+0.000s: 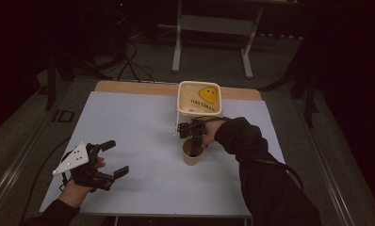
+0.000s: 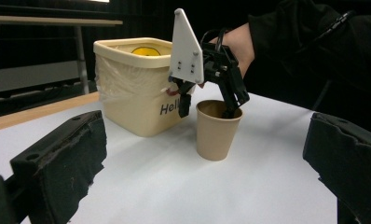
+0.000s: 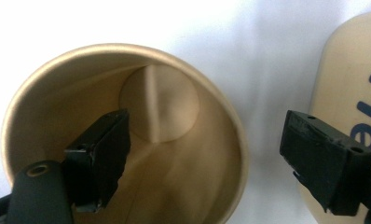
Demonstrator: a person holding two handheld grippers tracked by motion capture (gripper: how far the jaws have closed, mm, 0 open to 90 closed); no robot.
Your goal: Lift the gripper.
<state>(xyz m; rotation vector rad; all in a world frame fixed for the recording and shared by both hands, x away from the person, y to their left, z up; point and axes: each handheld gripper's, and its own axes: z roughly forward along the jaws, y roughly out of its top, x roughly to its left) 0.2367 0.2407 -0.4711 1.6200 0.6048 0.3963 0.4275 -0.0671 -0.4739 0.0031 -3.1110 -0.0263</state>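
Landmark: paper cup (image 1: 192, 153), upright on the white table (image 1: 129, 141), just in front of the cream bin (image 1: 199, 99) as the high view shows it, apart from it by a narrow strip of table.
Right gripper (image 3: 204, 154): pointing down over the cup, jaws partly open and astride the cup's wall, one jaw inside the cup, the other outside on the bin's side; the pads do not yet press the rim, so nothing is held.
Left gripper (image 1: 111, 159): well to the left of the cup and nearer the person, jaws spread wide, holding nothing, resting low over the table.
Cup contents: none to be seen; the bare bottom shows in the right gripper view.
Step in hand: by my reading, a pinch on the cup's wall, to lift it.
Risk, crushing: the paper wall is thin, so a hard squeeze would likely fold the rim and spoil the grip.
Risk, tipping: the cup is light and empty, so if the inner jaw drags sideways before the pads close, the cup may topple or slide.
Risk, snagging: the outer jaw sits in the narrow gap between cup and bin, so a drift toward the bin could catch the bin's plastic liner (image 2: 123, 77) or nudge the bin.
Risk, slipping: a grip on one wall alone lets the cup swing; a quick lift could drop it.
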